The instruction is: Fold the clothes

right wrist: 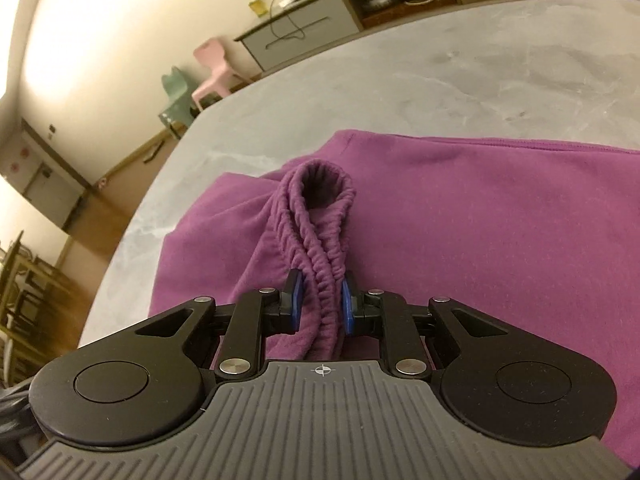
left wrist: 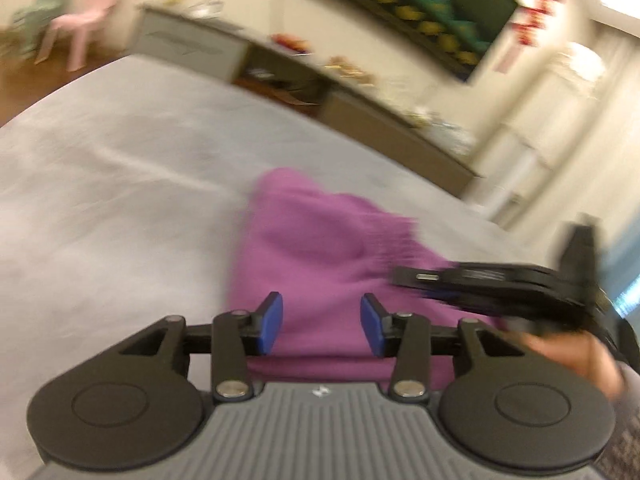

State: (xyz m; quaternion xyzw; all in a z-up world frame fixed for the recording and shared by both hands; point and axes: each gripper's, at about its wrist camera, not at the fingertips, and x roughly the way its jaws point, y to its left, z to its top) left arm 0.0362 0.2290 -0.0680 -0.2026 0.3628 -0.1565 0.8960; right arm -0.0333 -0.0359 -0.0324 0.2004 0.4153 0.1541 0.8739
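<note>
1. On the grey bed cover (right wrist: 400, 80) we find the purple garment (right wrist: 480, 208) spread flat, filling the right wrist view from 3 to 6 o'clock.
2. We note the right gripper (right wrist: 320, 300) clamped on the garment's gathered elastic waistband (right wrist: 316, 216).
3. We note the left gripper (left wrist: 322, 322) with pads parted, purple cloth below, nothing pinched.

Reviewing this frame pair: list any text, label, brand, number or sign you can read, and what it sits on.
No readable words or numbers in either view.
Red hangings on the far wall, left wrist view: too blurred to read.
Small white mark on the left tool's grey body: a logo, not legible.
Crosshair symbol on the right tool's grey body: a sign only, no letters.
Round red signs on the wall at the left edge: too small to read.
</note>
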